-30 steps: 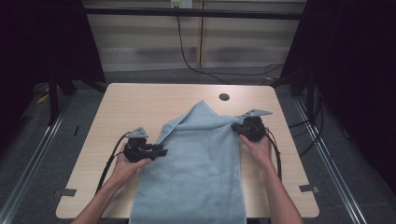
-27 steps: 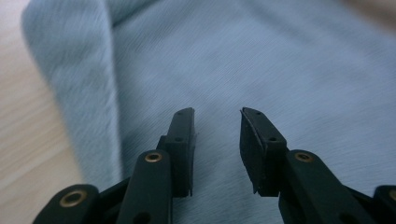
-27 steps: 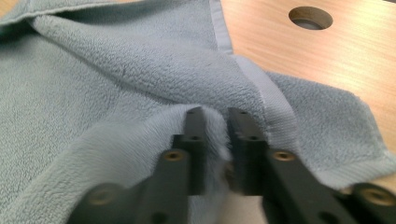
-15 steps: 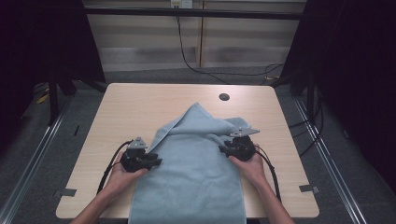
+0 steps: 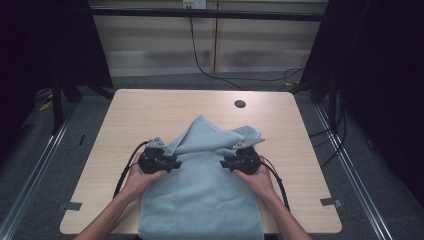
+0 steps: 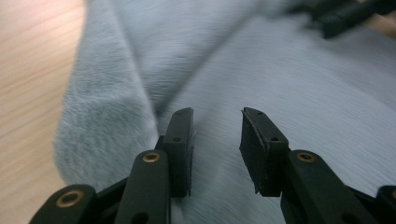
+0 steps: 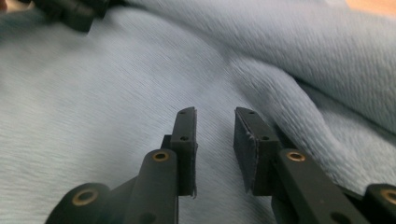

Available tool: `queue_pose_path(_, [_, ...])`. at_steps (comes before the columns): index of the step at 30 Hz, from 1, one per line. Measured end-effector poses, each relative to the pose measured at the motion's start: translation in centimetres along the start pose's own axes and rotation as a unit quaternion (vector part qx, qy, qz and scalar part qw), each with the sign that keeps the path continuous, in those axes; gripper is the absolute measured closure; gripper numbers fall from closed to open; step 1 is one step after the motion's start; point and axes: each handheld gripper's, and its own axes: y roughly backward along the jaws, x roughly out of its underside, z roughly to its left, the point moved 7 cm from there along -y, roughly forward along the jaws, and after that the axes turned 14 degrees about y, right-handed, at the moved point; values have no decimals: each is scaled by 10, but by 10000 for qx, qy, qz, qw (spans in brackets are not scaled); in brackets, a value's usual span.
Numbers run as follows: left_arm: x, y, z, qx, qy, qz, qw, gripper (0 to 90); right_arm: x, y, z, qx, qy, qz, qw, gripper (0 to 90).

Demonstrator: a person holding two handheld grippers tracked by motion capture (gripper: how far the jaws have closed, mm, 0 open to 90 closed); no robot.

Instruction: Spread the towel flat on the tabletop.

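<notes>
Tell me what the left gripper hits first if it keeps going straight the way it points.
Probably the blue towel: the left gripper points across its flat surface with open jaws. Beyond that lies the right gripper, though depth is hard to judge.

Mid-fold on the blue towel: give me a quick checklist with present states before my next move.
1. Left gripper empty, jaws apart over the towel: ok.
2. Right gripper empty, jaws apart, just been closing: ok.
3. Far end folded back toward the middle: ok, though bunched and uneven.
4. Towel fully on the table: not ok, near end hangs over the front edge.
5. Folded edges aligned: cannot tell.
</notes>
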Motion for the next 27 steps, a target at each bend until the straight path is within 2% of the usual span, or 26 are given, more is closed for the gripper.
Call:
queue_pose_path(2, [-1,-2,16,-176,213,-201,9994,642,8,-1,-7,252,13,219,9994,658])
queue_pose_path(3, [-1,0,21,-91,375,-290,9988,653,11,0,-10,311,-13,263,9992,654])
queue_pose_path(4, [0,4,26,-202,410,-336,9984,668,14,3,-13,309,-95,196,9993,650])
queue_pose_path(5, [0,8,30,-393,362,-407,9977,674,18,6,-16,352,-144,181,9991,651])
queue_pose_path(6, [3,13,34,-474,323,-408,9975,667,22,10,-18,403,-129,184,9989,651])
queue_pose_path(7, [7,17,36,-429,323,-389,9978,666,26,15,-19,452,-164,234,9986,648])
queue_pose_path(9, [16,25,35,-301,263,-349,9986,671,31,22,-16,361,-163,223,9990,652])
queue_pose_path(12, [30,33,23,-269,81,-189,9994,672,38,31,-5,215,-166,240,9993,656])
queue_pose_path(15, [46,42,8,-170,-62,-73,9998,661,44,41,14,117,-107,245,9996,654])
queue_pose_path(17, [57,48,0,25,37,-22,10000,656,50,49,28,64,-41,262,9996,653])
queue_pose_path(19, [68,55,-10,241,101,90,9996,655,57,59,43,-22,-77,271,9996,653])
queue_pose_path(20, [74,59,-16,362,138,182,9991,653,60,64,51,-78,-50,299,9995,653])
queue_pose_path(22, [87,65,-29,537,9,362,9979,646,68,75,68,-226,-97,252,9994,654])
queue_pose_path(24, [97,71,-39,794,57,520,9955,635,76,86,84,-424,-157,244,9987,654])
queue_pose_path(26, [96,74,-44,901,-29,456,9949,626,81,94,95,-576,-178,234,9979,647])
queue_pose_path(27, [90,75,-44,979,-22,306,9947,622,82,96,96,-613,-187,240,9977,629])
